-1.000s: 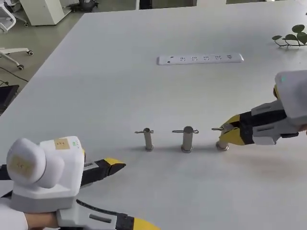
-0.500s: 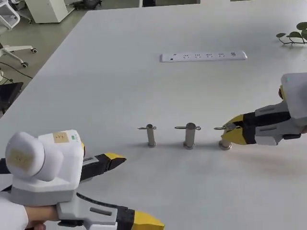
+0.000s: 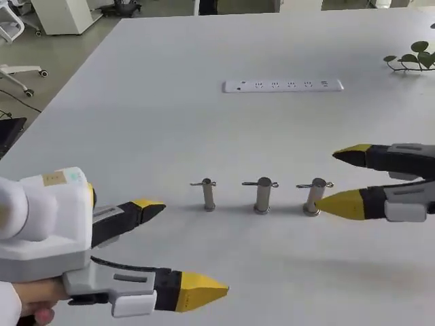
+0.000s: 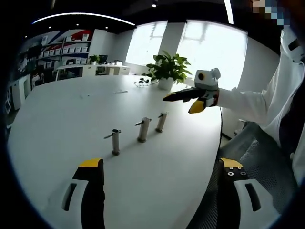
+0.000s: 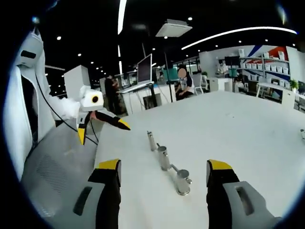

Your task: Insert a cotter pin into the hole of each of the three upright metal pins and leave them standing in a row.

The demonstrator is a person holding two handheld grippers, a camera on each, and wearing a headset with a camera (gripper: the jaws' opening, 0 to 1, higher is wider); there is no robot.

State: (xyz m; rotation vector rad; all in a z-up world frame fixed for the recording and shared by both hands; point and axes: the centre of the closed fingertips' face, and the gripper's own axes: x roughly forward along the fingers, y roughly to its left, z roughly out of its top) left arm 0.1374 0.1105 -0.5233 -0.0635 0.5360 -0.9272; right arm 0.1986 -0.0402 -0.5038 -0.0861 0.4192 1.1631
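Three metal pins [image 3: 263,197], cotter pins [image 3: 260,183] fitted, stand in a row. Right gripper [image 3: 326,178], jaws spread, just beside the row's end; left gripper [image 3: 195,248], jaws spread, well apart from it.

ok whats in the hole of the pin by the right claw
A cotter pin crosses the metal pin near its top, sticking out both sides; the hole is covered.

The worktop [image 3: 204,136] is a plain pale grey-white, without pattern. The left pin [image 3: 209,195], middle pin [image 3: 262,197] and right pin [image 3: 312,197] are bare silver-grey metal, like their thin cotter pins [image 3: 261,184]. Near the far edge, the power strip [image 3: 283,85] is white; the plant [image 3: 411,58] at the right edge is green. The left gripper [image 3: 190,248] and right gripper [image 3: 327,178] have black jaws tipped yellow, with white and light grey bodies
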